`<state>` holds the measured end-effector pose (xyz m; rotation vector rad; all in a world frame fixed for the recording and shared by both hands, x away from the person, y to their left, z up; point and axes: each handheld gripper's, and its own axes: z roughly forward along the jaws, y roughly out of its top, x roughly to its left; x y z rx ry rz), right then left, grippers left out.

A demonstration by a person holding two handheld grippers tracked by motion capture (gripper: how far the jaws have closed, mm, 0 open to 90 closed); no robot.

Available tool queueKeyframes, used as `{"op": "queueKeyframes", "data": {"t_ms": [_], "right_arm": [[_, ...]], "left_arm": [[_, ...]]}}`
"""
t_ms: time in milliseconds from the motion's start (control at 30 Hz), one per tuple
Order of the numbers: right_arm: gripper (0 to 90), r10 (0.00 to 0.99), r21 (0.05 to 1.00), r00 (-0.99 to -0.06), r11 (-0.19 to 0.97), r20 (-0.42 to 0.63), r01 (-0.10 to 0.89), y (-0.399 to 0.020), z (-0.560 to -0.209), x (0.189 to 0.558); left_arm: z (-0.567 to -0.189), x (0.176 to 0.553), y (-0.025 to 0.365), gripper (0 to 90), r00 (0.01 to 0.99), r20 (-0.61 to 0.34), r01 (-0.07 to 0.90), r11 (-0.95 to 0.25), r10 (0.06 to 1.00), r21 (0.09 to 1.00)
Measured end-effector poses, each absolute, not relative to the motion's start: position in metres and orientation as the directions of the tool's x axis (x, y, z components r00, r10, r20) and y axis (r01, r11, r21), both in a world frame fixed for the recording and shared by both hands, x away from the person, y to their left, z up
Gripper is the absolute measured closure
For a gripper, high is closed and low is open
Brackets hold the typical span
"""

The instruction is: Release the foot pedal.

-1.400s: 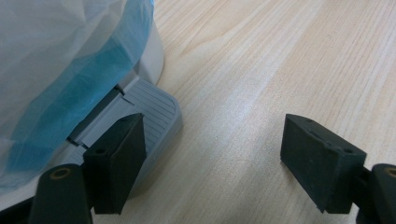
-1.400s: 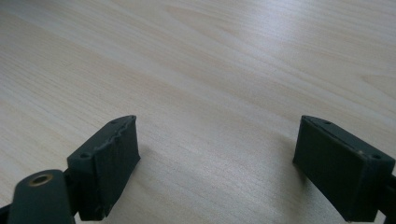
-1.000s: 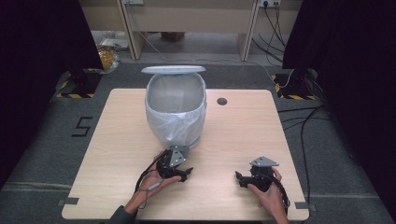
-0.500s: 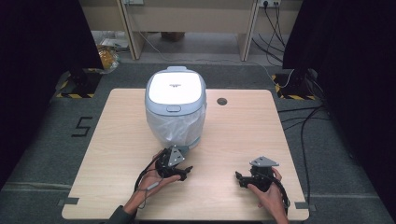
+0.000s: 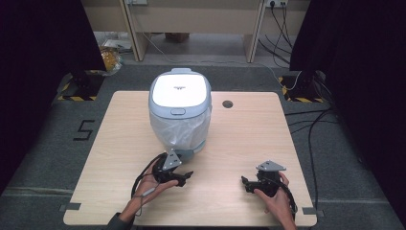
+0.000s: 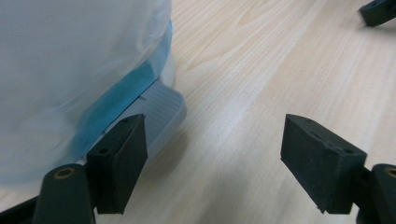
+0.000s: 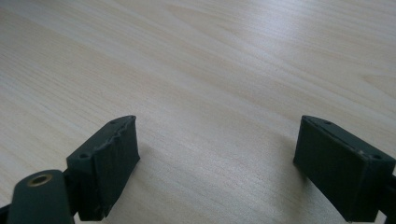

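1. High view: a pedal bin (image 5: 180,112) is seen standing on the far-middle part of the wooden bench (image 5: 249,139), lid shut flat on top, with a thin plastic liner draped down over its sides. The foot pedal (image 5: 184,154) is poking out at the base on the near side. The left tool (image 5: 184,176) is held just beside that pedal, pointed off to the right. The right tool (image 5: 244,182) is parked well apart from the bin near the bench's front right, pointed left. A small round cable hole (image 5: 228,104) is sat in the bench right of the bin.

2. Left gripper view: the left tool (image 6: 215,172) is spread wide with nothing pinched, only bare bench (image 6: 261,79) between the pads. The bin's liner (image 6: 70,60) is seen at the left, and the grey ribbed pedal (image 6: 161,105) is right by the left jaw, though contact can't really be judged.

3. Right gripper view: the right tool (image 7: 217,163) is also spread wide, and nothing but wood grain (image 7: 210,70) is seen between the pads.
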<state>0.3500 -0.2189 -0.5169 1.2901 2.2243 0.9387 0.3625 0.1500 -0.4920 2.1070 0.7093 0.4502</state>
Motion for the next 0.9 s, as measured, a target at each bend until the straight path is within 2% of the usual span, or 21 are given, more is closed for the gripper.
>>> {"op": "queueKeyframes", "data": {"t_ms": [367,900], "right_arm": [[13.6,0.87,0.72,-0.494,0.348,-0.009,0.6,-0.219,-0.517,0.35],[13.6,0.87,0.72,-0.494,0.348,-0.009,0.6,-0.219,-0.517,0.35]], "left_arm": [[-0.514,0.334,0.179,22.7,0.801,0.026,0.345,-0.497,0.598,0.796],[-0.521,0.307,0.175,21.7,0.832,0.037,0.326,-0.543,0.553,0.774]]}}
